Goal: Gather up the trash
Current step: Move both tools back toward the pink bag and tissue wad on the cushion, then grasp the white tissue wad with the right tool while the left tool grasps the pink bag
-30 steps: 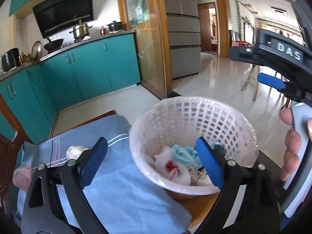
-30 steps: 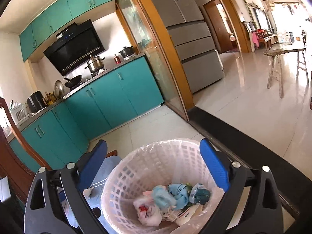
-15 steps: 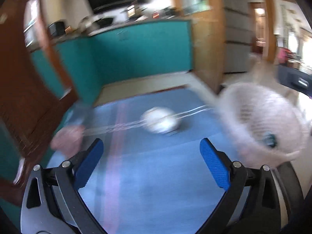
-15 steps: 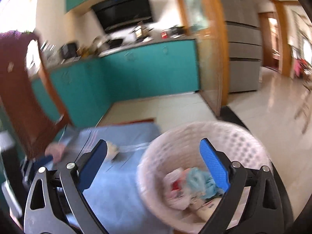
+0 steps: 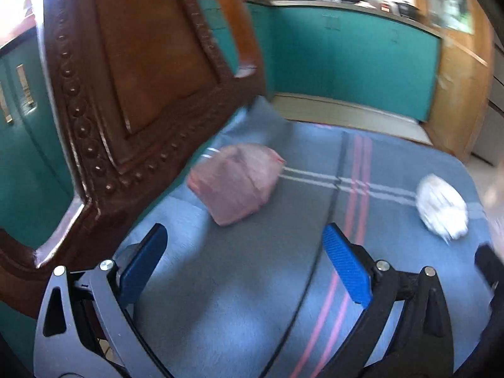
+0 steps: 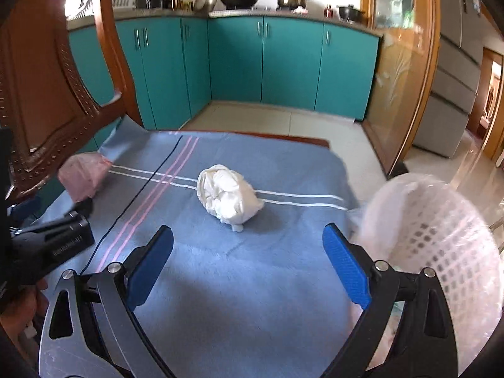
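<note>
The left gripper (image 5: pixel 244 264) is gaping wide and empty, its jaws having just been opening, a pink bag (image 5: pixel 236 186) lying just ahead. The right gripper (image 6: pixel 249 264) is likewise standing wide and empty, a white wad (image 6: pixel 228 193) sitting ahead and a basket (image 6: pixel 441 239) to its right.

You have two wads ahead of your tools: one pink wad (image 5: pixel 237 186), one white wad (image 6: pixel 227 193). One basket (image 6: pixel 441 239), one chair (image 5: pixel 132 72).

Bright daylight — left view motion-blurred, fisheye-bent edges.
</note>
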### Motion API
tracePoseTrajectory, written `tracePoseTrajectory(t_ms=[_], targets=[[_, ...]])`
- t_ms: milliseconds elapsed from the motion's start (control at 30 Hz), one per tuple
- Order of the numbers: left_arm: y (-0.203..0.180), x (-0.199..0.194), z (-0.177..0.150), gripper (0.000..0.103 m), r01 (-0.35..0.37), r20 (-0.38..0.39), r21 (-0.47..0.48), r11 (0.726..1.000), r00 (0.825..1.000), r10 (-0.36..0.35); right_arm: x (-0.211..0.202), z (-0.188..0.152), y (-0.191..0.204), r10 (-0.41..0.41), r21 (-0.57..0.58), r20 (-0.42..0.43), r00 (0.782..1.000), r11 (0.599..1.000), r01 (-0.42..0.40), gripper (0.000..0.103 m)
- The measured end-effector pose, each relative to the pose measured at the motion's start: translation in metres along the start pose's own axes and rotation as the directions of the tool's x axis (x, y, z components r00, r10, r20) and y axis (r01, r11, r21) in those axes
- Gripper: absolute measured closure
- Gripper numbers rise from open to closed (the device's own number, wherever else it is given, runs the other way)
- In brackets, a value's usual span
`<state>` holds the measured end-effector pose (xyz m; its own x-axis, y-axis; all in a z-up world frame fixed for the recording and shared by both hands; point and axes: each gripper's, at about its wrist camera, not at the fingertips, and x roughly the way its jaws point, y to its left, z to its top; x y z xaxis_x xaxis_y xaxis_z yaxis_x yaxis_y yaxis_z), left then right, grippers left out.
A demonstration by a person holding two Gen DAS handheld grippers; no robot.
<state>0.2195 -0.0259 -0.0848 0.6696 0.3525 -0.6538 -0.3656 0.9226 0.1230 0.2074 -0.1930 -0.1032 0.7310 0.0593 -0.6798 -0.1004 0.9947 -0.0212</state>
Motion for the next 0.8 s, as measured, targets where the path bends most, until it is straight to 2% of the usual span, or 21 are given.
tracePoseTrajectory(t_ms=[200,400,567,600,633,667,700,733,767,800], targets=[[0.001,0.034,0.015,0.004,-0.097,-0.080,-0.137,0.986,0.993,0.086,0.032,0.013,0.005,0.015,0.002,-0.020,1.000,1.000,-0.014,0.010],[0.010,0.064,0.029,0.004,-0.117,-0.124,-0.200,0.973,0.988,0.093,0.057,0.033,0.004,0.015,-0.007,-0.049,0.999,1.000,-0.015,0.010],[0.000,0.073,0.033,0.004,-0.078,-0.136,-0.179,0.981,0.989,0.054,0.081,0.036,0.015,0.016,-0.050,-0.104,0.994,0.999,-0.022,0.010],[-0.001,0.076,0.032,0.005,-0.067,-0.136,-0.175,0.982,0.990,0.043,0.086,0.035,0.018,0.002,-0.069,-0.111,0.994,0.998,-0.010,0.011],[-0.003,0.079,0.031,0.006,-0.034,-0.134,-0.164,0.986,0.991,0.012,0.089,0.035,0.020,-0.003,-0.078,-0.112,0.994,0.997,-0.006,0.017],[-0.003,0.082,0.031,0.015,0.004,-0.145,-0.164,0.987,0.989,-0.028,0.092,0.033,0.021,-0.002,-0.084,-0.117,0.993,0.996,-0.008,0.022],[-0.002,0.085,0.030,0.022,0.045,-0.150,-0.174,0.984,0.986,-0.072,0.096,0.032,0.021,0.003,-0.091,-0.137,0.991,0.996,-0.016,0.036],[0.000,0.087,0.030,0.034,0.093,-0.155,-0.185,0.978,0.980,-0.122,0.098,0.031,0.021,0.011,-0.090,-0.151,0.988,0.996,-0.025,0.045],[0.000,0.087,0.029,0.047,0.122,-0.154,-0.181,0.976,0.976,-0.151,0.098,0.030,0.020,0.018,-0.085,-0.157,0.987,0.996,-0.031,0.048],[-0.001,0.086,0.029,0.054,0.161,-0.150,-0.168,0.972,0.971,-0.187,0.096,0.030,0.018,0.020,-0.081,-0.157,0.987,0.996,-0.033,0.053]])
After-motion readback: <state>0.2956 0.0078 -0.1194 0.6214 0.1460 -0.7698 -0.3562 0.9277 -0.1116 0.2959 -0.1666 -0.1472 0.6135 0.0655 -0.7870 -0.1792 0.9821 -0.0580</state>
